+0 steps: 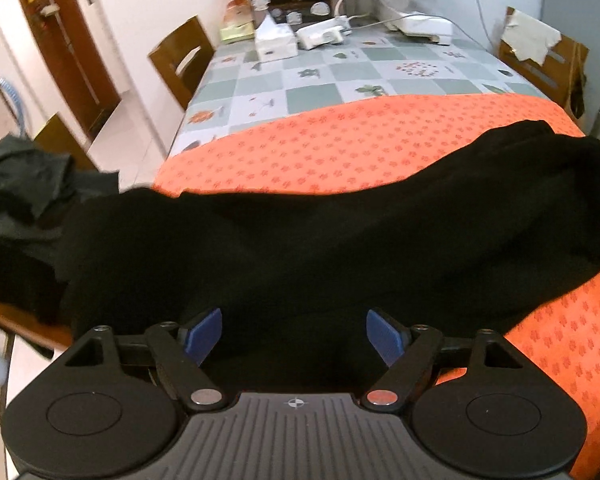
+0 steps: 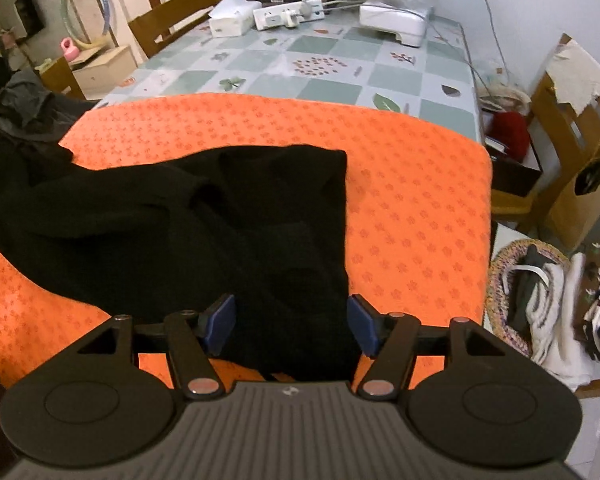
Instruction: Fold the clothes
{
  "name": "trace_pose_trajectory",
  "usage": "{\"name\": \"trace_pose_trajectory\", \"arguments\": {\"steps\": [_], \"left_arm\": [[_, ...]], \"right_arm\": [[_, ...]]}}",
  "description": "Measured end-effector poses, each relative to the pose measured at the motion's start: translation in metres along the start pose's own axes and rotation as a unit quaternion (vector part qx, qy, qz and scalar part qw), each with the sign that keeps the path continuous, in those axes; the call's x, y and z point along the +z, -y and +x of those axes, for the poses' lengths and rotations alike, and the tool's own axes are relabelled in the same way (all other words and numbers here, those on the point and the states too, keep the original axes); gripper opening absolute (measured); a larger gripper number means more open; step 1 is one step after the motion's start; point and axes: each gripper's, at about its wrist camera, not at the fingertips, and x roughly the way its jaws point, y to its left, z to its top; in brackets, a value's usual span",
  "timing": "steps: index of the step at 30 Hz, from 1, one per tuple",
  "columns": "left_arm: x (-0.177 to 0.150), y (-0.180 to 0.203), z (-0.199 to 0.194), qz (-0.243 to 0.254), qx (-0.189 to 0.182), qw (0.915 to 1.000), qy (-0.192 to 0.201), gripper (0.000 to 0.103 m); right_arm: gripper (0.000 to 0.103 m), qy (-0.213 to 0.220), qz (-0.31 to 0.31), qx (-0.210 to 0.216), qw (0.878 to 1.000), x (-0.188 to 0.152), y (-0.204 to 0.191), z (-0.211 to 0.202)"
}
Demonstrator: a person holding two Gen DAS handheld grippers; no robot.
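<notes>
A black garment (image 1: 320,240) lies spread across the orange patterned mat (image 1: 340,148) on the table. In the right wrist view the same garment (image 2: 220,232) covers the mat's (image 2: 420,220) left and middle, its right edge running straight toward me. My left gripper (image 1: 294,336) is open, its blue pads just above the garment's near edge. My right gripper (image 2: 290,324) is open too, with the garment's near right corner lying between its blue pads (image 2: 220,322). Neither gripper holds cloth.
A checked tablecloth (image 1: 320,76) covers the far table, with a tissue box (image 1: 274,40), power strip (image 2: 288,14) and white appliance (image 2: 396,20). Wooden chairs (image 1: 180,60) stand around. Dark clothes (image 1: 24,184) pile at left. A woven basket of laundry (image 2: 528,296) sits on the floor at right.
</notes>
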Motion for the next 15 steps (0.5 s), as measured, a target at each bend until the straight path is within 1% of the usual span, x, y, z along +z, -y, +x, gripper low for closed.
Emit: {"name": "trace_pose_trajectory", "arguments": {"steps": [3, 5, 7, 11, 14, 15], "left_arm": [[0.015, 0.000, 0.009, 0.020, -0.007, 0.9997, 0.011, 0.081], [0.025, 0.001, 0.017, 0.032, -0.023, 0.9991, 0.014, 0.081], [0.036, 0.002, 0.025, 0.044, -0.039, 0.9981, 0.017, 0.081], [0.058, 0.015, 0.044, 0.071, -0.092, 0.9929, 0.025, 0.076], [0.071, 0.034, 0.055, 0.101, -0.138, 0.9850, 0.022, 0.074], [0.074, 0.040, 0.059, 0.112, -0.152, 0.9817, 0.021, 0.072]], "right_arm": [[0.068, -0.003, -0.009, -0.009, 1.000, -0.002, 0.000, 0.003], [0.068, -0.007, -0.018, -0.017, 1.000, -0.003, 0.000, 0.005], [0.068, -0.011, -0.013, -0.016, 1.000, -0.004, 0.004, 0.008], [0.068, -0.011, -0.004, -0.010, 1.000, -0.007, 0.009, 0.008], [0.068, -0.010, 0.002, -0.007, 1.000, -0.009, 0.011, 0.007], [0.068, -0.010, 0.004, -0.006, 1.000, -0.009, 0.012, 0.007]]}}
